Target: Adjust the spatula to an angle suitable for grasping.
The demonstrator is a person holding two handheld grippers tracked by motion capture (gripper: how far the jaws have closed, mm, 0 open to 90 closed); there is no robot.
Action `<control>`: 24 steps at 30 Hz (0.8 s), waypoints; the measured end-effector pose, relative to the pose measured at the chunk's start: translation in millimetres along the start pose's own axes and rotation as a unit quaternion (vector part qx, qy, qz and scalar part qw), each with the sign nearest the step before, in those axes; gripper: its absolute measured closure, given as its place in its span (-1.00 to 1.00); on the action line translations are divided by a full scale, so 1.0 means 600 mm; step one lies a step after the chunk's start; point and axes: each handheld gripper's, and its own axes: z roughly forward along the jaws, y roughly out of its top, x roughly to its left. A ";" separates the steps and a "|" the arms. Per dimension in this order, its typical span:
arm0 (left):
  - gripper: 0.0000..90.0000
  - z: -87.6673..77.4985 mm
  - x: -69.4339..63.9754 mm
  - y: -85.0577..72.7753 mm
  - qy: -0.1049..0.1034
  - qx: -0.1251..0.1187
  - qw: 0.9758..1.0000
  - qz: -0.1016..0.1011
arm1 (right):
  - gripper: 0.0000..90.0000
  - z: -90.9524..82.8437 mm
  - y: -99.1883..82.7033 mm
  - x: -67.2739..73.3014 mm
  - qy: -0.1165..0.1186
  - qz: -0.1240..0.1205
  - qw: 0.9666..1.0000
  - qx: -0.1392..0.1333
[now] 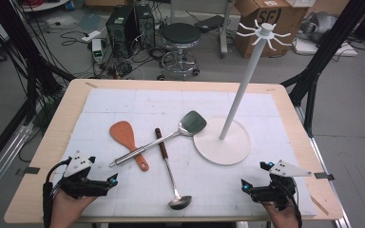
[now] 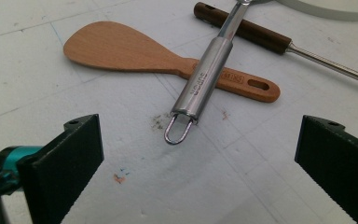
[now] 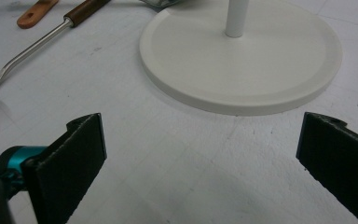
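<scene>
White mat [image 1: 123, 102] bears steel spatula [image 1: 171, 135] crossing wooden spatula [image 1: 126, 135].

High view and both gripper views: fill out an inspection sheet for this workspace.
Surface: white mat on a wooden table, faintly stained.
Job's things: steel spatula lies across the wooden rice paddle; ladle beside them; white hook stand upright on its round base.
Clutter: nothing seen on the mat.
Grippers: left hand-held gripper and right hand-held gripper both open, empty, at the near edge.
Cables: one trails from each gripper; tangled leads on the floor.
Surroundings: stool, computer towers, cardboard box.
</scene>
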 end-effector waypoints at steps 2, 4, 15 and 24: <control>-0.96 0.000 -0.001 0.001 -0.001 -0.001 1.000 0.000 | -0.99 0.000 0.000 -0.001 0.000 -0.001 1.000 -0.002; -0.96 0.000 -0.001 0.001 -0.001 -0.001 1.000 0.001 | -0.99 -0.001 0.000 -0.001 0.001 -0.002 1.000 -0.002; -0.96 0.000 -0.003 0.000 -0.004 -0.001 1.000 0.002 | -0.99 0.001 0.002 -0.004 0.004 -0.001 1.000 -0.003; -0.96 -0.003 -0.002 -0.003 -0.010 -0.003 1.000 0.002 | -0.99 -0.001 0.004 0.003 0.002 -0.002 1.000 -0.006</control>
